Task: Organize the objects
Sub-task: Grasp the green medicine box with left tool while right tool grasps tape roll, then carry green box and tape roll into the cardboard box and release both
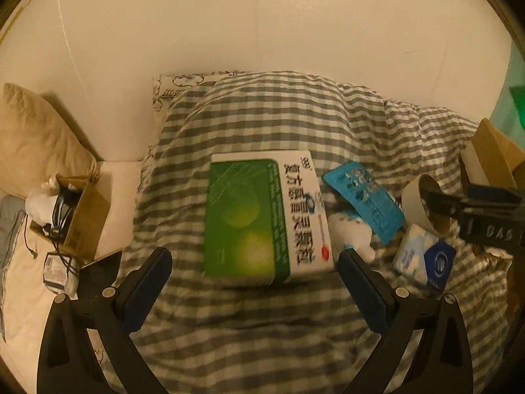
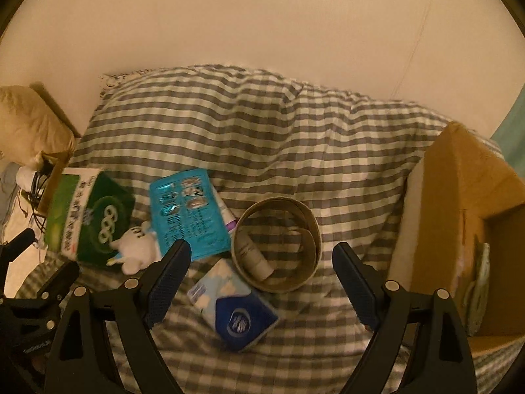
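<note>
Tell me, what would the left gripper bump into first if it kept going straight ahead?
Most likely the green and white box. The left gripper is open and empty, and the box lies on the checked blanket right ahead between its fingers. Depth is hard to judge.

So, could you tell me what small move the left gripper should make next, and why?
Probably ease the left gripper forward so its open jaws straddle the green medicine box. The box lies flat on the checked blanket, right ahead and roughly centred between the jaws, which hold nothing and look set slightly wider than the box.
</note>
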`<action>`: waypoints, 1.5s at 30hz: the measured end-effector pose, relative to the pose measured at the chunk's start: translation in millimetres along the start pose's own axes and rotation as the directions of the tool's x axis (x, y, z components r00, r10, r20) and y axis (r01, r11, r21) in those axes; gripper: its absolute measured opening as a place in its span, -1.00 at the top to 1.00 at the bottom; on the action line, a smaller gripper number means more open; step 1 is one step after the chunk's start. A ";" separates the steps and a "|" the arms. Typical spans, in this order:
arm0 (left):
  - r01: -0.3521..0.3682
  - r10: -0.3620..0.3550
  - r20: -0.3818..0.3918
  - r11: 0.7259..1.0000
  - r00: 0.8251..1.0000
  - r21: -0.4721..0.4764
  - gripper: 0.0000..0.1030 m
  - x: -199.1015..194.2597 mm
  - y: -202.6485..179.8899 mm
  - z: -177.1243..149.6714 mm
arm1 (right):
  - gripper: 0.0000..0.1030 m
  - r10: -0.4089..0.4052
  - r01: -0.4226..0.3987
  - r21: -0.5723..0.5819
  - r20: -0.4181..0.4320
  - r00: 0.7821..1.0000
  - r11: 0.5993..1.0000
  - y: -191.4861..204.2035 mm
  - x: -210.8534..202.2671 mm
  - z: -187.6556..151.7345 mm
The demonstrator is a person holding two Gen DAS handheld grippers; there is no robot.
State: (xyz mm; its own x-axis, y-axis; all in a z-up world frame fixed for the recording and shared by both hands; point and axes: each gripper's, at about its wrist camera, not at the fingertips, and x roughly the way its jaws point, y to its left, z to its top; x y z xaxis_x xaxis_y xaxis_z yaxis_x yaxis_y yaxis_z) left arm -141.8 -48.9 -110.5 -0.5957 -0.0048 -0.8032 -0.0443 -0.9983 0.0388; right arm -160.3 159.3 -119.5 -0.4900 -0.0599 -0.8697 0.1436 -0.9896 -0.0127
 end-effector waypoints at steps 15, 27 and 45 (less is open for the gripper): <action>-0.011 0.011 0.009 0.999 1.000 -0.031 -1.00 33.2 -2.7 18.8 | -0.71 0.039 -0.036 0.050 -0.070 0.997 0.998 -21.8 63.2 -3.8; 0.033 -0.034 -0.018 0.998 0.999 -0.061 -0.54 31.9 3.8 15.9 | -0.57 0.061 -0.056 0.057 -0.076 0.995 0.997 -27.3 63.4 -6.2; 0.011 -0.008 0.079 0.999 0.997 -0.040 -0.51 -106.9 5.6 51.2 | -0.55 0.082 -0.081 -0.022 0.060 0.995 0.996 -19.6 -66.7 3.6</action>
State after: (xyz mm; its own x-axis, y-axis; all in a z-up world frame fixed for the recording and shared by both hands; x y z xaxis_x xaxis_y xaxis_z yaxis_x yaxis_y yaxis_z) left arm -119.4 -51.0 6.0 -0.6565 0.0082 -0.7543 -0.0192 -0.9998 0.0059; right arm -133.6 182.3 -59.4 -0.5274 -0.1485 -0.8365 0.2016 -0.9784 0.0466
